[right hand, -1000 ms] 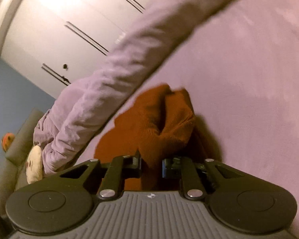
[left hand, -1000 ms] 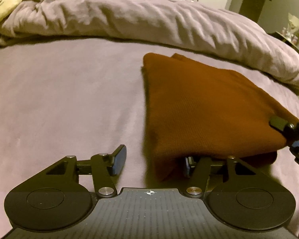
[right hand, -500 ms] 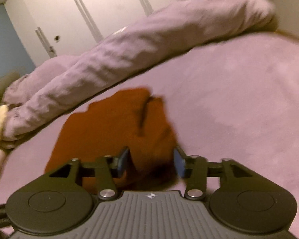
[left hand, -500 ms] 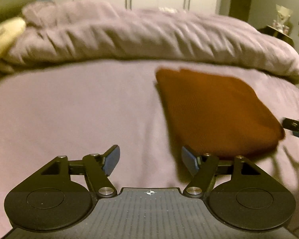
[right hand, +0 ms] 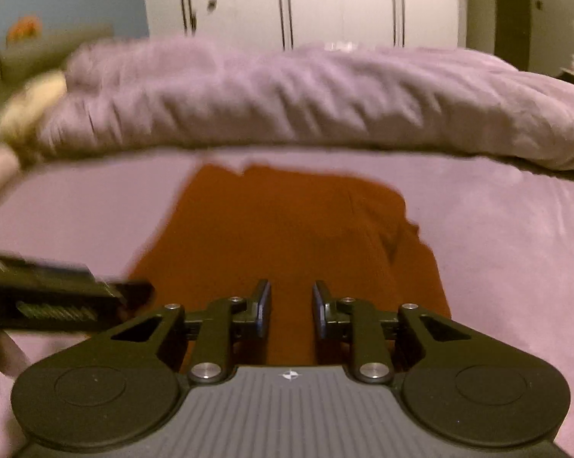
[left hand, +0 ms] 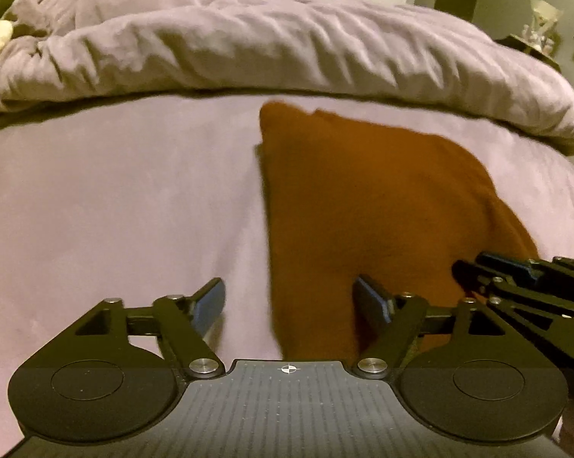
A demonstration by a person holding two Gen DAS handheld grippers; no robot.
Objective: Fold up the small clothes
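Both grippers released rust knit garment (left hand: 363, 198): left gripper (left hand: 288, 299) opening wide, right gripper (right hand: 290, 307) closing empty; risk: loose fold springs apart on bed (left hand: 115, 198).

The folded garment (left hand: 371, 206) is a plain rust-brown knit with no pattern. It lies on a bed sheet (left hand: 115, 198) of pale mauve. The bunched duvet (left hand: 271, 49) at the far side is the same mauve, greyer in its creases. Both claws, left (left hand: 290, 301) and right (right hand: 290, 305), are matt black with dark blue pads. The far wardrobe doors (right hand: 336, 0) are white.
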